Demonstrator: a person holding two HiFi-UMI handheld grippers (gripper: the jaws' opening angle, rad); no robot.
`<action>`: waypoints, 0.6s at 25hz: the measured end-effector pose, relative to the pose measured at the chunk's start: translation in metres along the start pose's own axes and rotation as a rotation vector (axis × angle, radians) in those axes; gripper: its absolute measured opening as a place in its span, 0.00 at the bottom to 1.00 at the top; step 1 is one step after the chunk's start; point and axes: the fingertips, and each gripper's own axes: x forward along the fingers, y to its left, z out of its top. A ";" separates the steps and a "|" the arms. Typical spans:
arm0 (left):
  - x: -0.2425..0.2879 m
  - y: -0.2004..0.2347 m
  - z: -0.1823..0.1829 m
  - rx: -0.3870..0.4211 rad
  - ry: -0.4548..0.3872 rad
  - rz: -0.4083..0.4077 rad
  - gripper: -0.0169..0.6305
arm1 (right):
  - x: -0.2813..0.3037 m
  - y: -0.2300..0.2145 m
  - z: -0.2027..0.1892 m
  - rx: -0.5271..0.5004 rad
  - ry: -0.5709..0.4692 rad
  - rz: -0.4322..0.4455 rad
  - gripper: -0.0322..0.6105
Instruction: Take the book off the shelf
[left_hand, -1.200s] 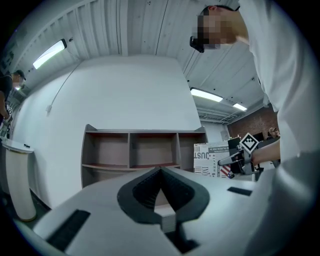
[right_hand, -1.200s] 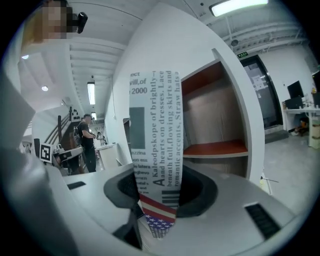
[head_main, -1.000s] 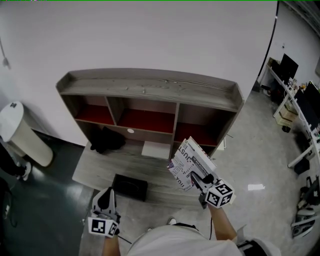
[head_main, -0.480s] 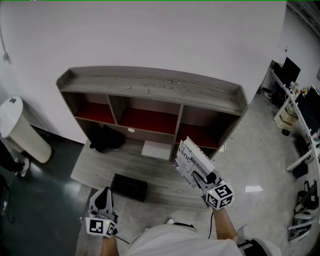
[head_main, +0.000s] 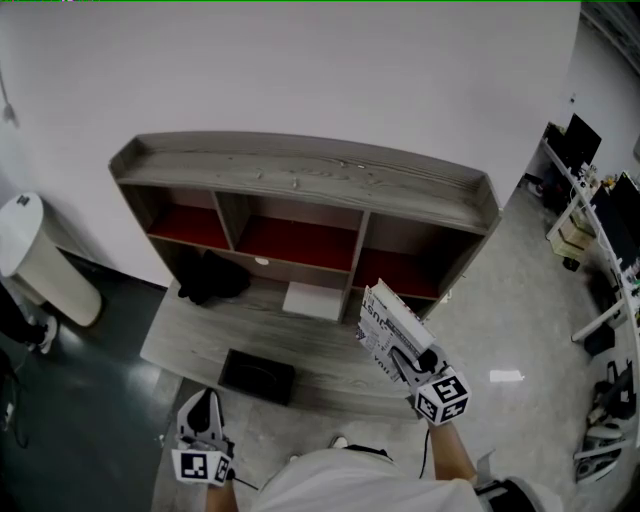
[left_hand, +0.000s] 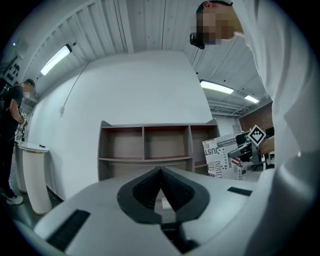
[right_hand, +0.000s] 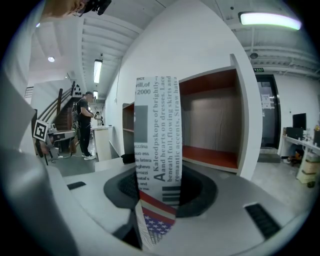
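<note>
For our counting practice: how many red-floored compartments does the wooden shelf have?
3, side by side in the upper row of the shelf: left compartment, middle compartment, and right compartment, nearest the held book. The level below is partly hidden.

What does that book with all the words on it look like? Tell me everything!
The white book covered in black newspaper-style lettering has a stars-and-stripes flag picture near its lower end. Its cover looks like printed paper. It is closed. The right gripper is clamped on that lower end, holding the book up in the air, tilted, out in front of the grey wooden shelf. Nothing else touches it.
</note>
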 end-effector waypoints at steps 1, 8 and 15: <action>0.001 0.001 0.001 0.003 -0.004 0.002 0.05 | 0.001 0.002 0.003 0.004 -0.011 0.003 0.32; 0.002 0.012 0.014 0.024 -0.032 0.029 0.05 | 0.005 0.012 0.022 -0.002 -0.055 0.026 0.32; -0.007 0.015 0.017 0.030 -0.042 0.047 0.05 | 0.009 0.020 0.036 0.018 -0.103 0.063 0.32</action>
